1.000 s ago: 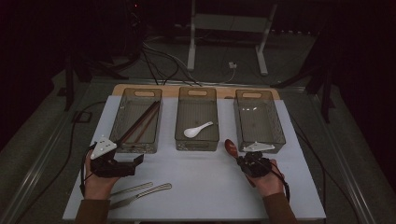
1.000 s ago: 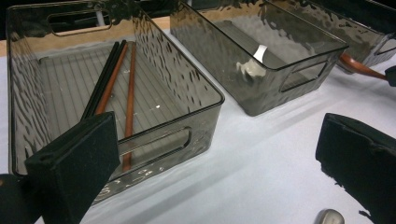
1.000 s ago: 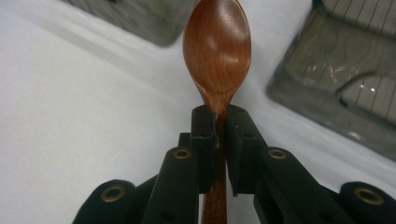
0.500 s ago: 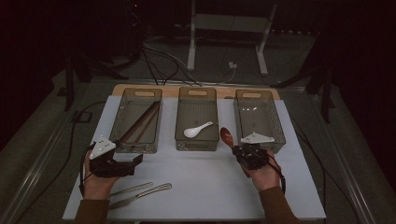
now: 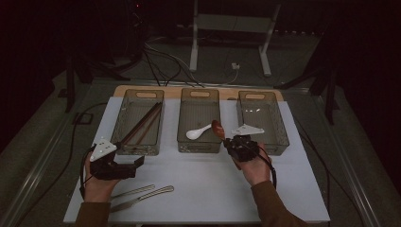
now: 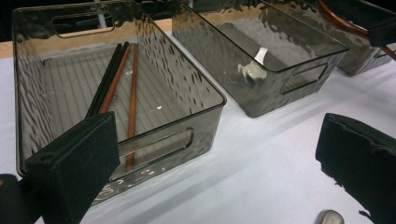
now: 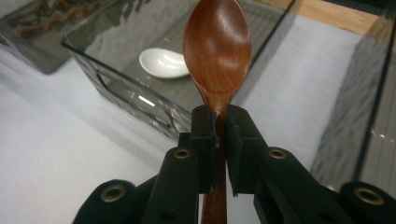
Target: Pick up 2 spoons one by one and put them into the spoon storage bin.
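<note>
A wooden spoon [image 7: 217,51] is being pinched in the right gripper [image 5: 230,141] at the middle bin's [image 5: 199,142] four o'clock corner; release is best delayed until its bowl is hanging beside the white spoon [image 5: 198,132]. The left gripper [image 5: 128,163] is being held spread.

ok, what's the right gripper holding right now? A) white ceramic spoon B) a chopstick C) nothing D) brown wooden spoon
D: the right gripper has its fingers shut on the handle of a brown wooden spoon, bowl up and out in front, while the white spoon lies in the middle bin and the chopsticks in the left bin.
</note>
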Demonstrator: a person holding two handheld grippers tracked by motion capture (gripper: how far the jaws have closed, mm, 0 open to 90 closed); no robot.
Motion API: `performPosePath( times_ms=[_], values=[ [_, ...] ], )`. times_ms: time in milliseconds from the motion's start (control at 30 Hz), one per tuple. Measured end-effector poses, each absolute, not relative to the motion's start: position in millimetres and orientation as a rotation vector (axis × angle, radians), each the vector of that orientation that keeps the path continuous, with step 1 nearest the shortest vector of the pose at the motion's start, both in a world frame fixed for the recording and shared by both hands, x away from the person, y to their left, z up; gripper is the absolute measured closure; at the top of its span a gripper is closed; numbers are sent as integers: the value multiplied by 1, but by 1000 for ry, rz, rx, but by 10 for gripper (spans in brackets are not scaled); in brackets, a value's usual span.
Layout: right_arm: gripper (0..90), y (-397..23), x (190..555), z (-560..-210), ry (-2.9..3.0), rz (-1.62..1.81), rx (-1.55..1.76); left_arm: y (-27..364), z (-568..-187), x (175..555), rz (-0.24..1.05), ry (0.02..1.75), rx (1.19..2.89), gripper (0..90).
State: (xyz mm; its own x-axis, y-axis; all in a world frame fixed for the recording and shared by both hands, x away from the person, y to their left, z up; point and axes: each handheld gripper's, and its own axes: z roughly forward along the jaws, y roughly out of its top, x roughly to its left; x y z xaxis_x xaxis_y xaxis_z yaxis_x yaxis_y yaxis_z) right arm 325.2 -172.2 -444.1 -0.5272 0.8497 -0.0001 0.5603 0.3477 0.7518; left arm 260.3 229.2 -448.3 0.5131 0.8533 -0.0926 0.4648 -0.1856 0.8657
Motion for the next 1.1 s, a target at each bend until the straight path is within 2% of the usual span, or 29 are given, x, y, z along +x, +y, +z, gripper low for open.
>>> performPosePath(
  times_ms=[1100],
  values=[
    [827, -142, 377, -424, 2201, 1064, 1276, 229, -449, 260, 515, 1092, 1829, 8]
  ],
)
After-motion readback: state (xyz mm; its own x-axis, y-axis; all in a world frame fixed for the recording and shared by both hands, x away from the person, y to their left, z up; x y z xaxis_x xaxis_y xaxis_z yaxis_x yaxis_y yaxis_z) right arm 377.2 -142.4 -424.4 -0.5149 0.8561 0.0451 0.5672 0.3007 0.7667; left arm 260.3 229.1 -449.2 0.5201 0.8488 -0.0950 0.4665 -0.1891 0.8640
